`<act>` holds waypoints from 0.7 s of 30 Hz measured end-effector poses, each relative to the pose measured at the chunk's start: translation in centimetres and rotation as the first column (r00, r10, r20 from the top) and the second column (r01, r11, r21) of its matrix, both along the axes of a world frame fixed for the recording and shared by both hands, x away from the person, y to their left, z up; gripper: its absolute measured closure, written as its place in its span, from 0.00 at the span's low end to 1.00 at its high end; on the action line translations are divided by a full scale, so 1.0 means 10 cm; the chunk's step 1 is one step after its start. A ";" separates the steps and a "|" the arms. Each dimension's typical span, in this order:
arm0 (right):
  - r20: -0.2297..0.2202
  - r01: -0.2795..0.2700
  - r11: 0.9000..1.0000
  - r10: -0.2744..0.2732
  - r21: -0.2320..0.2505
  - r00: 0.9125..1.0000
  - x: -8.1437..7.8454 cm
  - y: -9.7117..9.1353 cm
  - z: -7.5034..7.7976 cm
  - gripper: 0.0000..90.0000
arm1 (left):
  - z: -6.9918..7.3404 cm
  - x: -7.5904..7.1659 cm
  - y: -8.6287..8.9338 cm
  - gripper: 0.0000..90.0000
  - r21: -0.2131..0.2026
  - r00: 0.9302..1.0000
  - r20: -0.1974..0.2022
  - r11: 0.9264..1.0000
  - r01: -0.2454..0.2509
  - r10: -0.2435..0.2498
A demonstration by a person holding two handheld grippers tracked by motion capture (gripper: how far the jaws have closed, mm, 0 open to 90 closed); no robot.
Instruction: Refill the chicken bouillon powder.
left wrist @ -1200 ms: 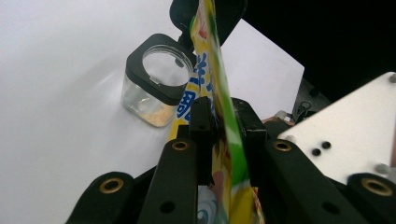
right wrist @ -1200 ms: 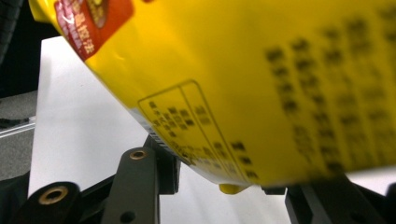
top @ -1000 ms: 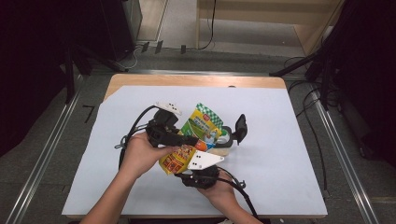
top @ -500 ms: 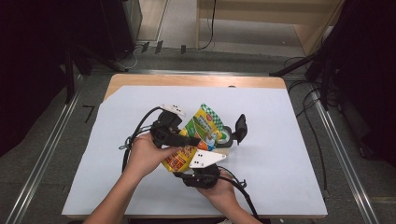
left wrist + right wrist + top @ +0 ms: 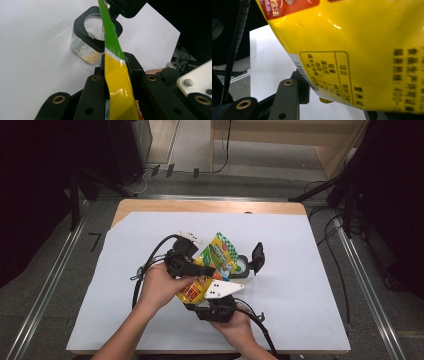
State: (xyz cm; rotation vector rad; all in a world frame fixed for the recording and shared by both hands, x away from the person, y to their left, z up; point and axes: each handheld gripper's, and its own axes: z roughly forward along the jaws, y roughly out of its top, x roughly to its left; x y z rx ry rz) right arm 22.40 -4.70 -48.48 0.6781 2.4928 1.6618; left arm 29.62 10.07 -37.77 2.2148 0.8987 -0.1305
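The left gripper point(image 5: 200, 268) pinches the upper part of a glossy yellow-and-green plastic snack pouch point(image 5: 210, 267), its jaws having just been closing on the film, which stands edge-on between them in the left gripper view point(image 5: 113, 65). The right gripper point(image 5: 207, 296), at six o'clock of the pouch, clamps its lower end point(image 5: 362, 50). At two o'clock stands a small clear plastic jar point(image 5: 86, 42) with a black collar and open hinged lid point(image 5: 257, 256), some pale grains inside. Pouring looks to be the step in hand; next the pouch mouth must tip squarely over the jar's opening, or grains could spill onto the white table sheet point(image 5: 300, 285).
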 end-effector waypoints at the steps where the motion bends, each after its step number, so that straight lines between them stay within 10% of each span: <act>1: -0.005 0.003 1.000 -0.003 0.000 1.000 0.00 0.00 0.00 0.69 | 0.00 0.00 -0.01 0.90 0.006 1.000 0.002 1.000 -0.003 0.003; 12: -0.018 0.087 0.996 -0.087 -0.024 0.996 -0.03 0.03 0.02 0.66 | 0.00 -0.01 -0.07 0.91 0.014 0.999 0.016 0.999 -0.038 0.038; 21: -0.061 0.052 0.998 -0.051 0.020 0.997 0.00 -0.02 0.01 0.70 | 0.01 -0.02 -0.08 0.83 0.044 0.999 0.028 0.999 0.019 -0.020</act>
